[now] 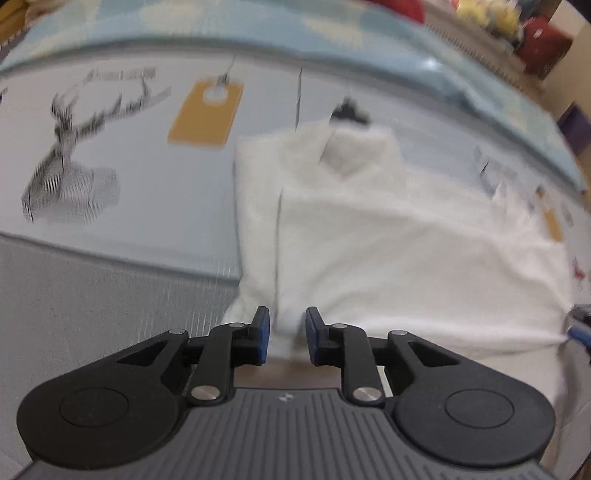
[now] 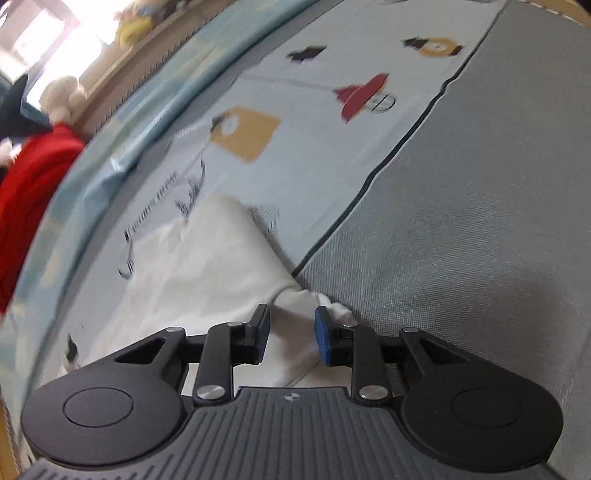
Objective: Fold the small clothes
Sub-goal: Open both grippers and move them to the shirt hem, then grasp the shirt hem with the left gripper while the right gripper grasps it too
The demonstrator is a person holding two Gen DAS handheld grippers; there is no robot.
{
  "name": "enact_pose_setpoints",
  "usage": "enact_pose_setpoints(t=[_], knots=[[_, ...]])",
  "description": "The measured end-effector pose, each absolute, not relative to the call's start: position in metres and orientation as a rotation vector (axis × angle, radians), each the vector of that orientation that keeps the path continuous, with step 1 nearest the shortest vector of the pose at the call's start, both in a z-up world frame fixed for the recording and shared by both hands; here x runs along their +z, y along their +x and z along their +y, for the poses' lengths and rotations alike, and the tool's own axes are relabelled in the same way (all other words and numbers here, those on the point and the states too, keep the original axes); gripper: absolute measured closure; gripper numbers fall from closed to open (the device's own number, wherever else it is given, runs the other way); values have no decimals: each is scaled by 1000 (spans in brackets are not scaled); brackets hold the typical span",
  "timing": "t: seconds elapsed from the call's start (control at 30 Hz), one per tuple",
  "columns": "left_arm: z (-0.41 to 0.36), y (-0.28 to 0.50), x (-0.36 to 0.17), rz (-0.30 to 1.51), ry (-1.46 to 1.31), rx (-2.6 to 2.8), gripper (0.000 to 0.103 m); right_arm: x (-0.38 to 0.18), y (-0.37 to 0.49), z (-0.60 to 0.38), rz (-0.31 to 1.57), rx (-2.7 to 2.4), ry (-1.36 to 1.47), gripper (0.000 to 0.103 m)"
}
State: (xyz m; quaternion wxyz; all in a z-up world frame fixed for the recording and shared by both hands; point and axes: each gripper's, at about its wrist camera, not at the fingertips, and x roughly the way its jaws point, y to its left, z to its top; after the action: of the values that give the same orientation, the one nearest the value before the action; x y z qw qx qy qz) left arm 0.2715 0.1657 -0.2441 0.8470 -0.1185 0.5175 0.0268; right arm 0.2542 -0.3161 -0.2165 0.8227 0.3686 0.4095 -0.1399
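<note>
Both our grippers, left and right, stand released around the white garment; closing off-hem could drag its fold loose.

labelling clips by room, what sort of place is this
Most likely a bedroom at home: the white garment lies on a printed bedspread over what looks like a bed, with plush toys on a ledge behind it.

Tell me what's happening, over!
Left gripper open, white garment between its jaws. Right gripper open over the garment's edge. Nothing in the way.
</note>
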Motion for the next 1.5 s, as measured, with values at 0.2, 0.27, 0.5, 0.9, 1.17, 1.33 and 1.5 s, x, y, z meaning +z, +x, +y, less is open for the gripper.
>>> enact_pose_setpoints(t=[0.2,0.27,0.5,0.9,1.17,1.33,1.5], knots=[[189,261,-260,1150,-305,90,81,-206,226,-343,962,-432,859,60],[188,245,-228,1103,-282,98,81,-181,203,-354,886,-441,823,60],[170,153,-129,900,-100,-8,81,-107,112,-380,733,-257,720,60],[173,-11,-205,1047,-202,-21,81,-185,-5,-359,987,-124,458,60],[182,-27,-234,1144,-200,28,81,-223,-16,-343,1104,-102,491,60],[183,-28,-246,1177,-193,22,81,-231,-12,-332,1116,-101,439,59],[176,-22,-259,1221,-178,16,80,-236,-10,-325,1140,-70,381,55]])
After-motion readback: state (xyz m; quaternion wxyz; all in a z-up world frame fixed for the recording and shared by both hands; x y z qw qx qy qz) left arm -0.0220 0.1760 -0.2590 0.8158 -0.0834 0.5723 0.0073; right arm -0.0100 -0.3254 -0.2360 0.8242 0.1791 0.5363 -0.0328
